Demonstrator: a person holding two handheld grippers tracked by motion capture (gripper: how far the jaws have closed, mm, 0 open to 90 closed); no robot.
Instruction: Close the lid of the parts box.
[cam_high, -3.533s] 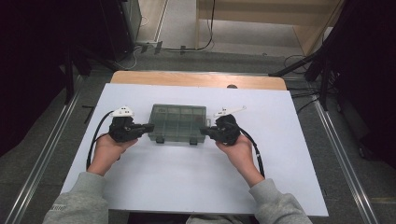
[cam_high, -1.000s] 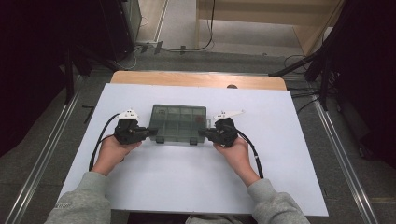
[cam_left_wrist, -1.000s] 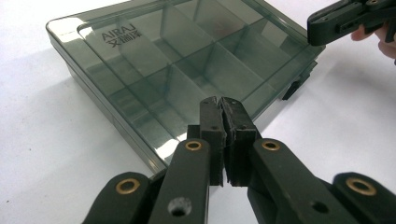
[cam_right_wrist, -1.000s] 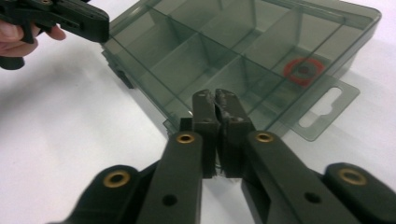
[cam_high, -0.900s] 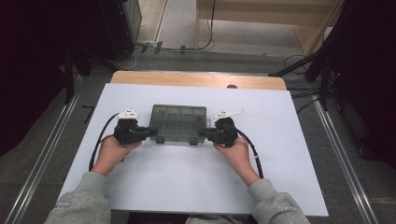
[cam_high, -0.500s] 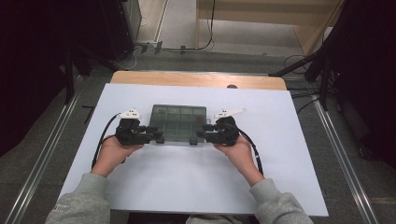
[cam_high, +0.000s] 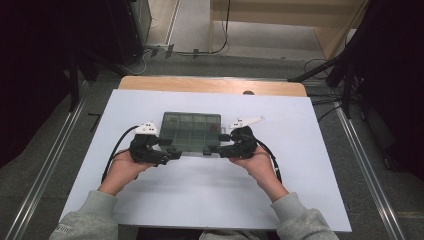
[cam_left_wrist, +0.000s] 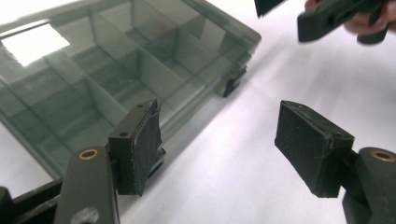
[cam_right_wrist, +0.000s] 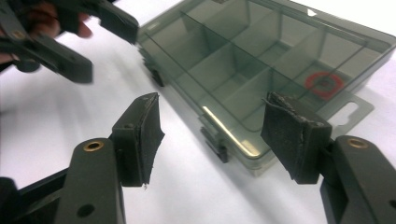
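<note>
Jaws of both grippers, left (cam_left_wrist: 217, 149) & right (cam_right_wrist: 212, 140), have just been opening, spread w/ nothing between; we see the box (cam_high: 192, 132) closed on the table (cam_high: 300, 150), mid-table, betw. them.

One compartment box (cam_high: 190, 133), two grippers (cam_high: 170, 152) (cam_high: 224, 149), one table (cam_high: 310, 165)
</note>
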